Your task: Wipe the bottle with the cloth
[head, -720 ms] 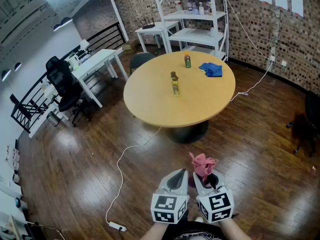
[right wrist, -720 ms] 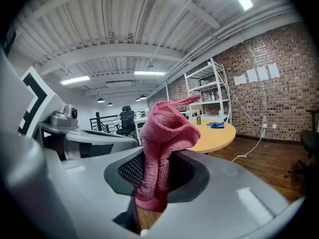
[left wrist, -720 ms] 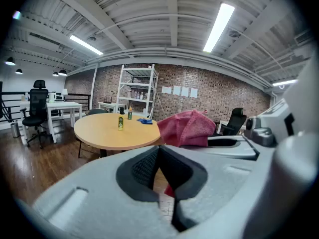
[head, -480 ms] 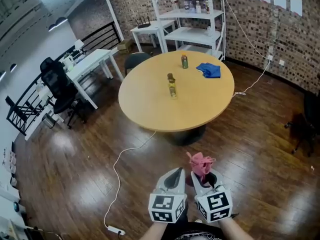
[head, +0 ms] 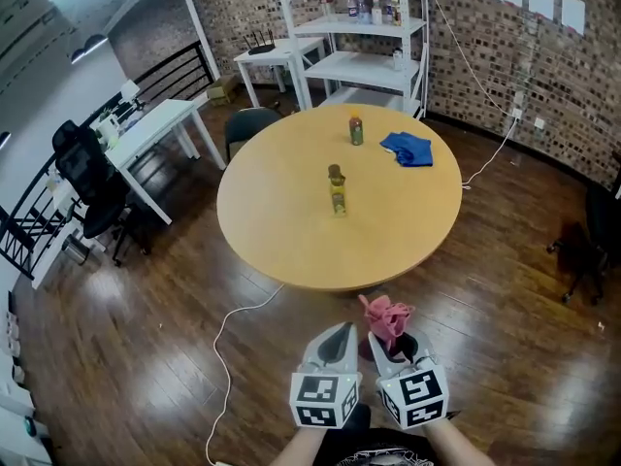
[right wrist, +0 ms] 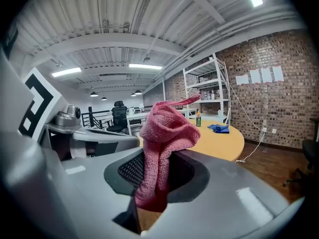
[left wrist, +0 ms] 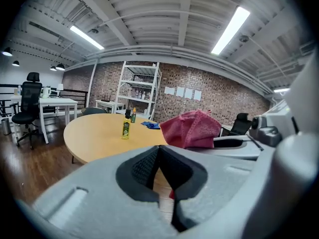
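Observation:
A yellow bottle (head: 337, 190) with a dark cap stands upright near the middle of the round wooden table (head: 281, 250); the left gripper view shows the bottle (left wrist: 126, 127) far ahead. My right gripper (head: 381, 339) is shut on a pink cloth (head: 387, 316), which bunches up above its jaws (right wrist: 164, 133). My left gripper (head: 341, 331) is beside it, shut and holding nothing (left wrist: 158, 152). Both grippers hang over the floor, short of the table's near edge.
A second bottle (head: 356, 130) with an orange cap and a blue cloth (head: 408, 149) lie at the table's far side. A white cable (head: 233, 328) runs over the wooden floor. White shelves (head: 364, 27), white desks (head: 155, 124) and black chairs (head: 82, 178) stand around.
The table has come nearer and lower in the head view. The grippers keep their places side by side, the pink cloth still held in the right one.

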`<state>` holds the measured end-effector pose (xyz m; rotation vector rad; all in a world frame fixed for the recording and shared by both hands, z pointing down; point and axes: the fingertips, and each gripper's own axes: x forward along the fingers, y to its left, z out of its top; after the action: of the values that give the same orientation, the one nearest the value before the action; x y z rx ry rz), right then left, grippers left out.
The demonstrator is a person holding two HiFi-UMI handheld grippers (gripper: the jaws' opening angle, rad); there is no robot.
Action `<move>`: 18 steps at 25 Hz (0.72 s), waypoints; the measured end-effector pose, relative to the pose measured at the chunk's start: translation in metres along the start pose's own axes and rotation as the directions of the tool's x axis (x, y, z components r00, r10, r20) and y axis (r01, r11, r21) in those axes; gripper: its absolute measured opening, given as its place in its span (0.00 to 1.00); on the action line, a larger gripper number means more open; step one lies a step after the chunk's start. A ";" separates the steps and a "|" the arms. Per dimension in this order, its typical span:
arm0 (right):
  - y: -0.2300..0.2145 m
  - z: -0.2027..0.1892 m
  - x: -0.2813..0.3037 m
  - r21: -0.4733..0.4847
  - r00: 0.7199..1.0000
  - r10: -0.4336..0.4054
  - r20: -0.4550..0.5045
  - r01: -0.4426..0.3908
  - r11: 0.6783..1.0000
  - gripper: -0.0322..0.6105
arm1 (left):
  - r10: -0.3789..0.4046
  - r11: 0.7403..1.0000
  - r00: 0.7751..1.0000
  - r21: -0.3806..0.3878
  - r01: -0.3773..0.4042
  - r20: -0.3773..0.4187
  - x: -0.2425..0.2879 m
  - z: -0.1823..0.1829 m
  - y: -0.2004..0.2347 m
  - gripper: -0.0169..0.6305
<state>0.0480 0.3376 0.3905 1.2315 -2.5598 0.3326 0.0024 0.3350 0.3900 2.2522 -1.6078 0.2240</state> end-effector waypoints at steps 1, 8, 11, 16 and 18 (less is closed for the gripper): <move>0.001 0.006 0.010 -0.003 1.000 -0.003 -0.002 0.003 1.000 0.21 | -0.007 1.000 1.000 0.001 0.007 0.004 0.005 0.006 0.008 0.03; -0.005 0.028 0.072 -0.006 0.999 -0.043 -0.007 0.043 0.999 0.21 | -0.047 0.999 0.999 0.001 0.047 0.010 0.041 0.028 0.058 0.03; -0.007 0.032 0.089 -0.004 0.998 -0.060 -0.007 0.060 0.998 0.21 | -0.062 0.998 0.998 -0.005 0.062 0.006 0.052 0.029 0.072 0.03; -0.017 0.039 0.111 -0.007 0.997 -0.076 -0.006 0.076 0.997 0.21 | -0.076 0.997 0.997 0.007 0.076 0.012 0.074 0.039 0.084 0.03; -0.021 0.042 0.119 -0.003 0.997 -0.083 -0.003 0.083 0.997 0.21 | -0.086 0.996 0.996 0.007 0.086 0.015 0.083 0.042 0.089 0.03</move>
<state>-0.0126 0.2251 0.3944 1.3305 -2.4973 0.3119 -0.0567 0.2207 0.3962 2.3270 -1.5160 0.1905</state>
